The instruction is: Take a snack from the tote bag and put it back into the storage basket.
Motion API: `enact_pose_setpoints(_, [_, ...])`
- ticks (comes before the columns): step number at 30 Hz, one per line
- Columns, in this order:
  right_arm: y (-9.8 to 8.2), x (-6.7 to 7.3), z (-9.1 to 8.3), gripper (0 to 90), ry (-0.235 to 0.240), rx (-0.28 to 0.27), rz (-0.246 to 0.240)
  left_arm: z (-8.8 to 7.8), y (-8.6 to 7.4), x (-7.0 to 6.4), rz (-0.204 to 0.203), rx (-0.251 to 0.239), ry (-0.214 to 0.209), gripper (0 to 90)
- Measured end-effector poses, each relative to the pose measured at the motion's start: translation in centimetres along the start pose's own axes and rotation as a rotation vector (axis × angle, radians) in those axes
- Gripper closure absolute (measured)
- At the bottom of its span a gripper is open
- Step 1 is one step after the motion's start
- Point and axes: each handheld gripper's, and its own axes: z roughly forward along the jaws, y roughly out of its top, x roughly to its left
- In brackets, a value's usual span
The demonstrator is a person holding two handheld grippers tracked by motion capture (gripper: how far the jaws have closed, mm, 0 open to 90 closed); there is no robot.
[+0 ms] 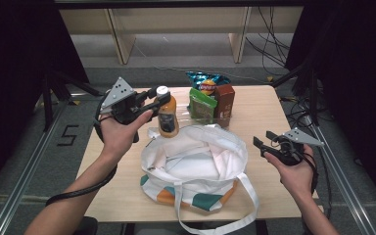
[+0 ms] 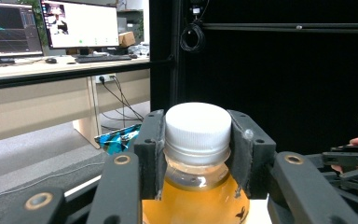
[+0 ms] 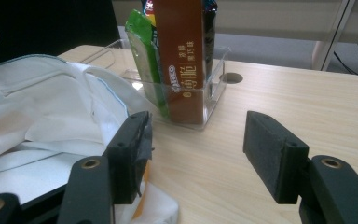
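- High view: my left tool (image 1: 159, 99) is clamped on the juice bottle (image 1: 168, 117) at the neck, bottle hanging upright just above the open tote bag (image 1: 196, 161). Right tool (image 1: 266, 143) sits jaws apart, empty, beside the bag on the counter (image 1: 259, 107).
- Left gripper view: pads squeeze right under the white cap (image 2: 196, 125). Full bottle, likely heavy, smooth plastic; neck ledge is the safe hold.
- Right gripper view: snack bin (image 3: 214, 93) ahead of the open jaws.
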Motion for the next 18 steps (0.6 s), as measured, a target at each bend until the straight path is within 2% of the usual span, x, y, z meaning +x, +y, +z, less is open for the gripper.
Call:
enact_pose_setpoints(3, [0.0, 0.1, 0.0, 41.8, 0.003, 0.008, 0.034, 0.2, 0.0, 0.1, 0.004, 0.004, 0.003, 58.7])
enact_pose_setpoints(4, [0.0, 0.2, 0.1, 41.8, -0.005, -0.011, 0.044, 0.3, 0.0, 0.2, 0.005, 0.005, 0.004, 58.6])
enact_pose_setpoints(14, [-0.1, 0.1, 0.1, 41.7, -0.009, -0.016, 0.037, 1.1, 0.0, 0.9, 0.014, 0.001, 0.020, 58.7])
enact_pose_setpoints(15, [-0.1, 0.1, 0.1, 41.7, -0.009, -0.018, 0.036, 1.2, 0.0, 0.9, -0.006, 0.007, 0.017, 58.6])
enact_pose_setpoints(18, [-0.1, 0.2, 0.1, 41.7, -0.008, -0.011, 0.042, 1.4, 0.0, 1.2, -0.008, 0.009, 0.023, 58.7])
